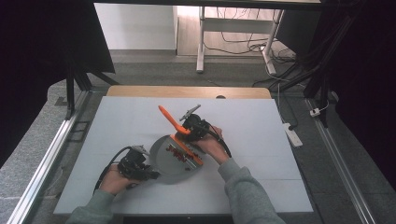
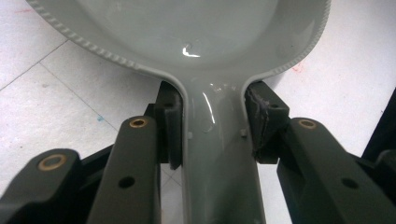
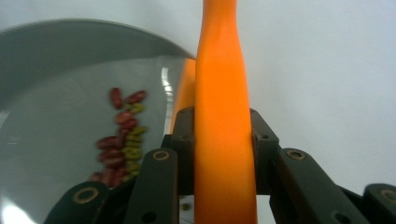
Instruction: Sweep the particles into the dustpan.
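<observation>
High view: left tongs (image 1: 148, 173) grip dustpan (image 1: 175, 161), right tongs (image 1: 190, 132) grip brush (image 1: 180, 135).

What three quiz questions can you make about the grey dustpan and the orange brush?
1. True or false: the left gripper has its fingers shut on the handle of the grey dustpan.
2. What does the right gripper hold? A) the orange brush B) a cup C) a cloth
3. Fill in: the small pieces on the dustpan are dark red and ____.

Key: 1 true; 2 A; 3 yellow-green.
</observation>
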{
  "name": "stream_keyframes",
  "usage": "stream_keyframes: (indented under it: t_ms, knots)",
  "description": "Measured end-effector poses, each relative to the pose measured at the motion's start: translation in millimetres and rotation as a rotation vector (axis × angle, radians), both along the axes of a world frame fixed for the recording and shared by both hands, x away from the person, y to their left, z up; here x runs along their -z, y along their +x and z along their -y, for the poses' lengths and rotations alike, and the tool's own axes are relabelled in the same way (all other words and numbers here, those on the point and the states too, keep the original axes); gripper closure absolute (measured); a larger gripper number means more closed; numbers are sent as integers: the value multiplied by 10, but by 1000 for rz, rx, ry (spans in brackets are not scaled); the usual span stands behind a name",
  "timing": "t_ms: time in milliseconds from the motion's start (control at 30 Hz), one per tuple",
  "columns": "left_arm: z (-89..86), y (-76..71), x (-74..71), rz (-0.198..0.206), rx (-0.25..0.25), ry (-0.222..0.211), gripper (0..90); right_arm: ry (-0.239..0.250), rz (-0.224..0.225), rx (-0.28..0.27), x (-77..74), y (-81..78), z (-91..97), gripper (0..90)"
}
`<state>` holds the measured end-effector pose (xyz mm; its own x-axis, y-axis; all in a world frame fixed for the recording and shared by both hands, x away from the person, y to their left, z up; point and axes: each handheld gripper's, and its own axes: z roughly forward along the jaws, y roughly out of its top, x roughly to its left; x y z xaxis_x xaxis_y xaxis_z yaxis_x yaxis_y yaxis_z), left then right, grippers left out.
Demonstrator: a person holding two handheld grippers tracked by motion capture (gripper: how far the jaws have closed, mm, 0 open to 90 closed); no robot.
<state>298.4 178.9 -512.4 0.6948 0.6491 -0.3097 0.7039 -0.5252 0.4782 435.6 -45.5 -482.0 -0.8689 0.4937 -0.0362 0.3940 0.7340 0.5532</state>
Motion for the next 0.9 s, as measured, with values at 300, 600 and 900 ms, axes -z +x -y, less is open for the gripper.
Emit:
stream_keyframes:
  t_ms: [300,600,900]
  knots:
    - [-1,0,2,1,1,1,613,77,23,-71,-213,-154,-30,704]
    - [-1,-1,3,1,0,0,612,97,89,8,-362,-180,277,704]
    - [0,-9,8,3,-3,1,612,116,94,67,-339,-295,640,704]
